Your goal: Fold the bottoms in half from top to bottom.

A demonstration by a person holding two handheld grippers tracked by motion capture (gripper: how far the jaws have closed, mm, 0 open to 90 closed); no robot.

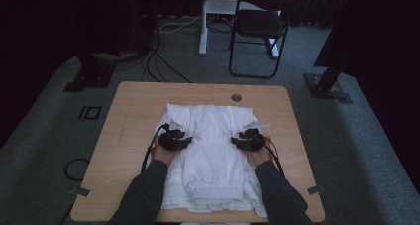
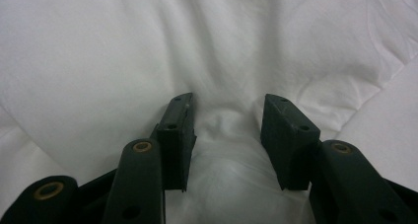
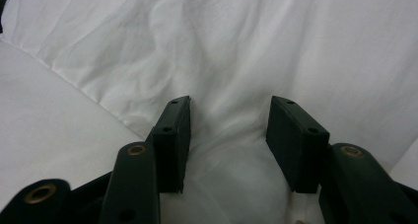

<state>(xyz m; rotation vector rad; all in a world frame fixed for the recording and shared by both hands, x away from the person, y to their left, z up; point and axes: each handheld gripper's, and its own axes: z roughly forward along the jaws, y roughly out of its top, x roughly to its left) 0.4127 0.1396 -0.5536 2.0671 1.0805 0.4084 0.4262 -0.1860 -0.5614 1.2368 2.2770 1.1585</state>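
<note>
A white garment (image 1: 213, 155) lies folded on the wooden table (image 1: 133, 116), its ribbed hem toward the near edge. My left gripper (image 1: 189, 140) rests on the garment's left side and points inward, held by a hand in a dark sleeve. In the left gripper view the jaws (image 2: 227, 103) stand apart, with a soft ridge of white cloth (image 2: 222, 160) lying loosely between them. My right gripper (image 1: 233, 140) mirrors it on the garment's right side. Its jaws (image 3: 230, 105) are also apart over rumpled cloth (image 3: 226, 150), and the pads do not press on it.
A round cable hole (image 1: 236, 97) sits at the table's far edge. Bare wood runs along the left and right sides. Beyond the table stand a black chair (image 1: 260, 27), a white desk leg (image 1: 203, 31) and floor cables (image 1: 158, 66).
</note>
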